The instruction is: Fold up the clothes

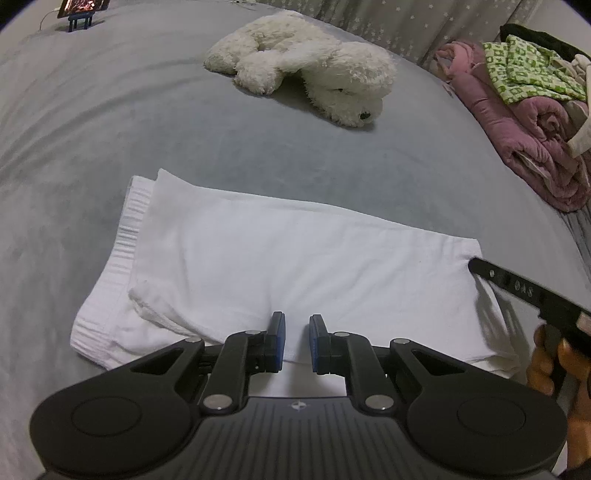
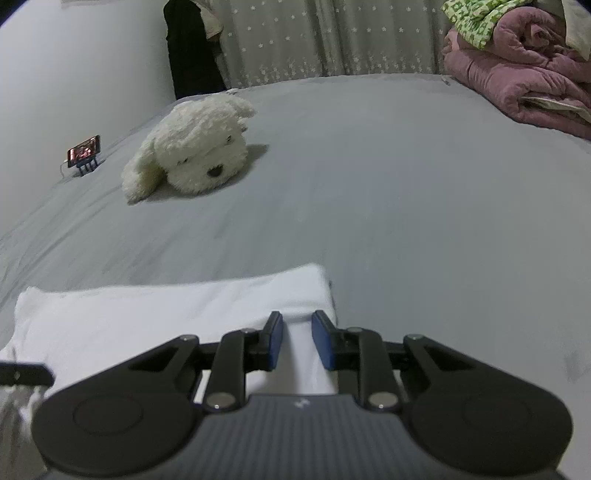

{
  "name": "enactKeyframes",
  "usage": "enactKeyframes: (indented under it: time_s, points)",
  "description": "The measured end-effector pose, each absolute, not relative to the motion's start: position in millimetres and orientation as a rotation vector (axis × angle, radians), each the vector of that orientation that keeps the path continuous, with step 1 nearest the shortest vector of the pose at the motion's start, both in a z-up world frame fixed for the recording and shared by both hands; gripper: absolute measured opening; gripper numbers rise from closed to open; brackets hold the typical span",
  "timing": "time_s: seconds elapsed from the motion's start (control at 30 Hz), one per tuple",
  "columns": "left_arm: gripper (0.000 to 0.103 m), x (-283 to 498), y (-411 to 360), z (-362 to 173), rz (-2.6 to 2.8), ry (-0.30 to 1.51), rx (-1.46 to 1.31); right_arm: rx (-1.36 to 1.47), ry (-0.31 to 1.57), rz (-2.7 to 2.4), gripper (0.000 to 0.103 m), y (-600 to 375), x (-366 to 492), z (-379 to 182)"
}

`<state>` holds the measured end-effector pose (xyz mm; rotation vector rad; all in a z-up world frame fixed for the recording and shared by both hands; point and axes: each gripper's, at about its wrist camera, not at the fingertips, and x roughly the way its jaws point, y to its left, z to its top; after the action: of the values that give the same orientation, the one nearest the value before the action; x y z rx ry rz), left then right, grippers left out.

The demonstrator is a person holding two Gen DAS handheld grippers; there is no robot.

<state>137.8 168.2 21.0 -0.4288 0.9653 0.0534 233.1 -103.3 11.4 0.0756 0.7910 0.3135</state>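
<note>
A white garment [image 1: 295, 266], folded into a long flat rectangle, lies on the grey bed sheet [image 1: 147, 129]; a ribbed white layer [image 1: 118, 266] sticks out at its left end. My left gripper [image 1: 297, 319] hangs over the garment's near edge. Its blue pads [image 1: 279, 343] stand a narrow gap apart, with flat cloth showing between them and nothing pinched. My right gripper [image 2: 297, 317] is over the right end of the garment [image 2: 166, 317], pads narrowly apart above flat cloth. One of its black fingers [image 1: 517, 288] and the hand holding it show at the right edge of the left wrist view.
A white plush dog [image 1: 306, 70] lies on the bed beyond the garment. A pile of pink bedding and green patterned cloth [image 1: 528, 110] sits at the far right. A phone on a blue stand [image 1: 81, 11] is at the far left. Star-patterned curtains [image 2: 314, 37] hang behind.
</note>
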Motion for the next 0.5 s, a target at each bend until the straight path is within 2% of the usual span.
enactKeyframes:
  time_s: [0.13,0.2,0.23,0.4,0.5]
  points:
    - [0.012,136.7,169.2,20.1,0.052,0.964,-0.430,0.070,0.784,0.281,0.018,-98.1,248.5,9.5]
    - [0.012,137.1,170.8,19.5,0.050,0.964,-0.438,0.024,0.782,0.242,0.024,-93.9,253.1,8.0]
    - [0.012,137.1,171.9,19.2,0.049,0.964,-0.444,0.019,0.780,0.232,0.024,-93.6,253.6,8.0]
    - [0.012,137.0,171.5,19.5,0.051,0.964,-0.449,-0.003,0.706,0.234,0.024,-95.3,224.5,21.2]
    - [0.012,136.4,170.9,20.0,0.051,0.963,-0.446,0.016,0.725,0.265,0.024,-95.8,204.2,26.3]
